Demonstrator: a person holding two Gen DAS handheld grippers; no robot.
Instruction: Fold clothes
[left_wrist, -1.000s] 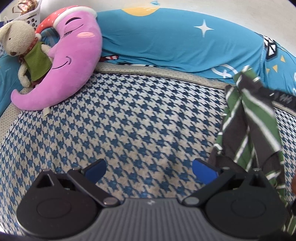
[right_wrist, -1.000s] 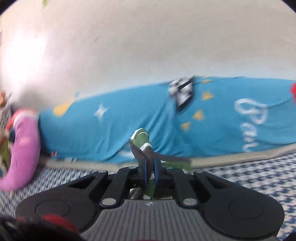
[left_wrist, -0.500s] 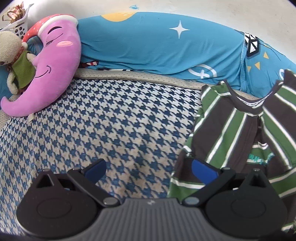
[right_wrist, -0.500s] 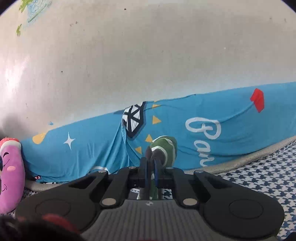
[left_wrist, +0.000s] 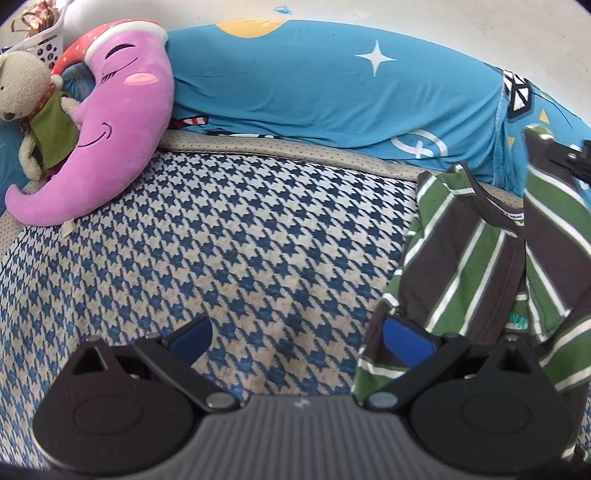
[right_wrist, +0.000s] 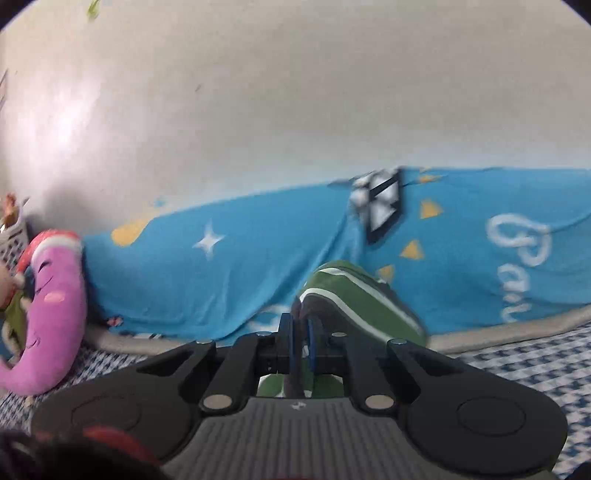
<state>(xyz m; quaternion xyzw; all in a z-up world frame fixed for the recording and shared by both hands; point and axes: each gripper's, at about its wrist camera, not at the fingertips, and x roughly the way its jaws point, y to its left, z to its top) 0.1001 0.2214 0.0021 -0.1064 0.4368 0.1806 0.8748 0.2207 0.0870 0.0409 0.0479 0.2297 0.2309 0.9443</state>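
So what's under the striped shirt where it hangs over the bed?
Under the striped shirt only the houndstooth bed cover shows, running beneath its left edge. The shirt covers whatever lies further right, so that part cannot be seen.

Soft, even daylight fills both views, with no hard shadows. The left wrist view is sharp; fisheye curvature bends the blue bedding (left_wrist: 332, 92) into an arc, and the corners go black. The right wrist view is smeared by motion blur, most on the far bedding print. A pinkish-white glare patch blooms on the wall (right_wrist: 295, 92) at far left.
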